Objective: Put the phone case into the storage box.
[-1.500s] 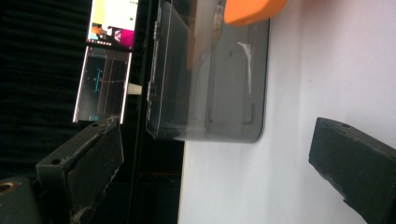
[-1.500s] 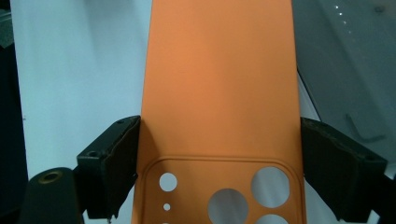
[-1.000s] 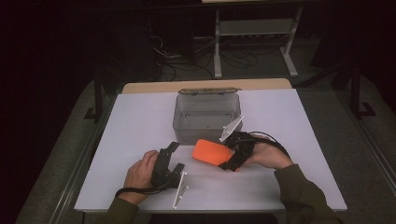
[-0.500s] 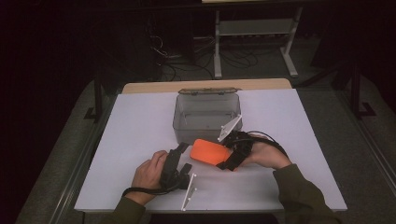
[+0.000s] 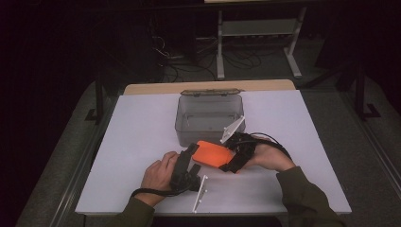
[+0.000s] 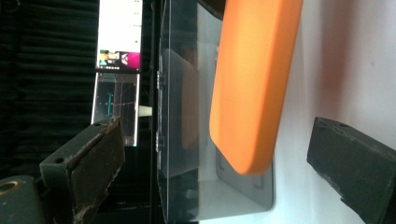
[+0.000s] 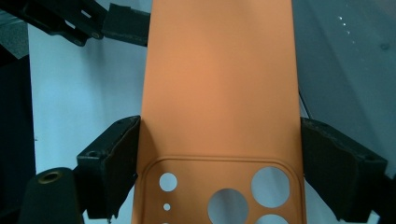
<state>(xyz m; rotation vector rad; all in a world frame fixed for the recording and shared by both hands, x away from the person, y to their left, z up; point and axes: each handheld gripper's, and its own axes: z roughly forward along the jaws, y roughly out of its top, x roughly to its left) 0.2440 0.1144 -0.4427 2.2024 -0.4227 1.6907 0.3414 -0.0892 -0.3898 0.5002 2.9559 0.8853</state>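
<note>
A: High view first. Dark room, cables and a metal rack at the top of the frame; white table (image 5: 142, 132) across the middle. Clear plastic box (image 5: 208, 118) just above centre, lid off or back, cannot tell which.

B: And lower down?

A: Orange phone case (image 5: 213, 153) just below the box, clamped by its edges in the right gripper (image 5: 236, 158) at centre right. Left gripper (image 5: 187, 163) at centre left, tips right beside the case's free end.

B: Left gripper view?

A: Camera rolled sideways. Case (image 6: 254, 84) hanging down from the top centre, box wall (image 6: 182, 116) behind it, table as the pale band on the right. One black jaw at lower left, the other at lower right, spread wide, nothing between them yet.

B: Right gripper view?

A: Case (image 7: 219, 93) up the middle, camera cut-outs at the bottom centre, a jaw pressed against each long edge. Left gripper's (image 7: 93, 21) jaws dark in the upper left corner.

B: Best way on, then?

A: Probably a handover or two-handed steadying. Bring the spread jaws squarely around the free end, close on the edges rather than the flat, and hold the right grip firm until the left one bites; soft case, likely to flex or slip.
</note>
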